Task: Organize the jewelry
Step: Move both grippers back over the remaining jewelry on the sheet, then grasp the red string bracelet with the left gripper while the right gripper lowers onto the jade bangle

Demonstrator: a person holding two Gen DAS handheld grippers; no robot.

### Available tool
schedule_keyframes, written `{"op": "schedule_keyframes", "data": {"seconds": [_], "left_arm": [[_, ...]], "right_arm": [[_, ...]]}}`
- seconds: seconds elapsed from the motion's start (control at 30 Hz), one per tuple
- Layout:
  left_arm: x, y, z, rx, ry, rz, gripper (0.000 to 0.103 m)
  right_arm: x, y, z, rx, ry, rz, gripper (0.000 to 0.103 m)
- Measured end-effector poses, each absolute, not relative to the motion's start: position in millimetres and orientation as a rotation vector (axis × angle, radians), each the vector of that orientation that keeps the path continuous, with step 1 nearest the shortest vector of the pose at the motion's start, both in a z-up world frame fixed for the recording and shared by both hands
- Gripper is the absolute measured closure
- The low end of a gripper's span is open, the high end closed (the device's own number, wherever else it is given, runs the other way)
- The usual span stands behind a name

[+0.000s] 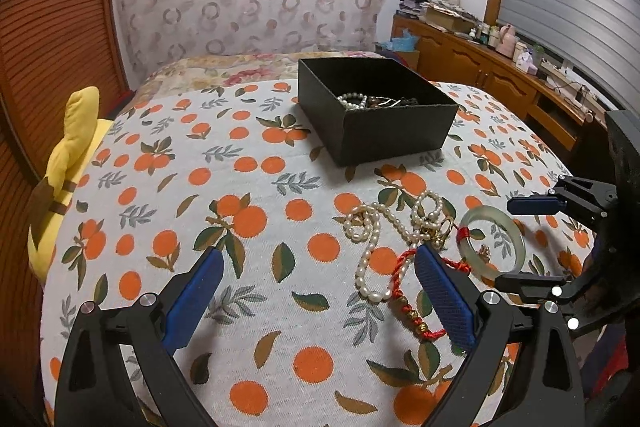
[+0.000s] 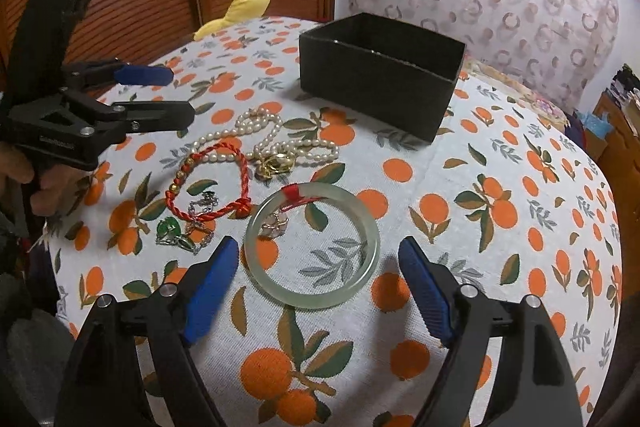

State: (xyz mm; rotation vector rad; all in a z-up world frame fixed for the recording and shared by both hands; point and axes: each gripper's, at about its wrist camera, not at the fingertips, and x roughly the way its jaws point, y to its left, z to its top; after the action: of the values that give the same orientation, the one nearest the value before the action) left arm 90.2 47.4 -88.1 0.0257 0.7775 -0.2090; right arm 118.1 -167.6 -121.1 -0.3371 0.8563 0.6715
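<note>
Nearest, we see the right tool [image 2: 318,291] spread wide over the pale green bangle [image 2: 312,245] lying flat on the bed [image 2: 500,267], pads clear of it. Just beyond, our left tool [image 1: 318,297] gapes empty beside the red cord bracelet [image 2: 208,183] and pearl strands [image 2: 260,139]. Farther back, the black box [image 1: 376,111] holds what look like pearls.

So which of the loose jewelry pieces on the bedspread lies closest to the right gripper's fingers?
The pale green jade bangle, a rigid ring with a red thread wrap. It lies just ahead of the open right gripper; the pearl strand and red cord bracelet lie farther off.
</note>
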Motion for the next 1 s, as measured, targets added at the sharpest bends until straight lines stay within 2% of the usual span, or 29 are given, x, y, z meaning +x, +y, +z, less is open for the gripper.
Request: {"op": "schedule_keyframes", "data": {"seconds": [0.13,0.3,0.7,0.77,1.0], "left_arm": [[90,47,-88,0.025,0.779,-0.204,0.010],[87,46,-88,0.030,0.777,-0.192,0.010],[72,39,-86,0.010,0.783,-0.267,0.011],[68,35,-87,0.011,0.794,-0.292,0.023],[62,17,-97,0.034,0.853,-0.342,0.054]], "right_arm": [[121,-165,-124,-0.347,0.872,0.668,0.019],[121,-164,-123,-0.346,0.873,0.690,0.029],[111,-179,-115,-0.315,0.827,0.670,0.030],[110,-182,-112,-0.307,0.818,0.667,0.030],[104,-189,-107,-0.316,0.786,0.637,0.030]]}}
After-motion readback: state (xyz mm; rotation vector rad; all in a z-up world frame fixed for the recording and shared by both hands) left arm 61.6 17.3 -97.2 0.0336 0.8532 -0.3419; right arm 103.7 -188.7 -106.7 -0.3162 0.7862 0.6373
